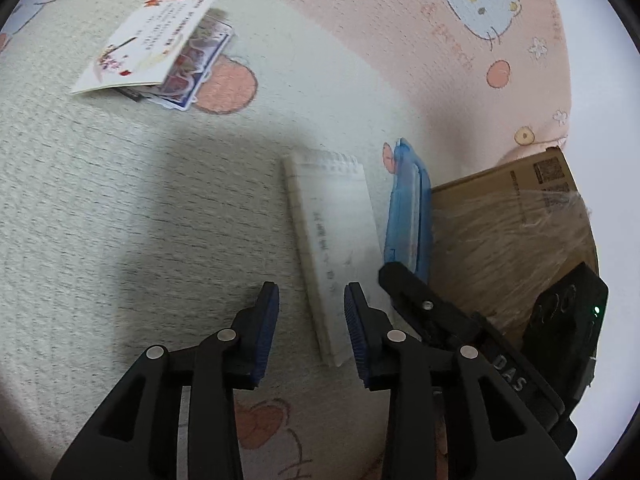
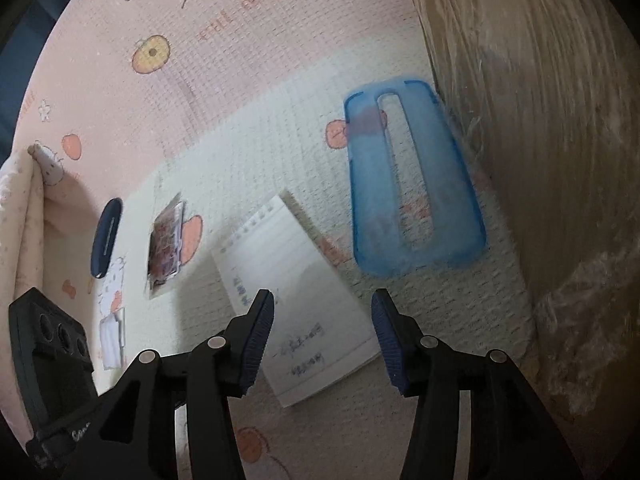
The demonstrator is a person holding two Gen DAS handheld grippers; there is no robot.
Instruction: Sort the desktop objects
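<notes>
A white spiral notepad (image 1: 336, 248) lies on the patterned cloth just ahead of my left gripper (image 1: 312, 300), which is open and empty. A translucent blue phone case (image 1: 408, 208) lies right of the pad, beside a cardboard box (image 1: 508, 216). A stack of printed cards (image 1: 156, 48) lies far left. In the right wrist view my right gripper (image 2: 323, 306) is open and empty above the notepad (image 2: 296, 284), with the blue case (image 2: 412, 184) ahead to the right. The cards (image 2: 166, 244) and a dark blue oval object (image 2: 105, 236) lie at the left.
The plastic-wrapped cardboard box (image 2: 540, 160) fills the right side. The right gripper's body (image 1: 480, 340) shows beside my left gripper; the left gripper's body (image 2: 48, 360) shows at lower left. A small white item (image 2: 112, 336) lies near the cloth's left edge.
</notes>
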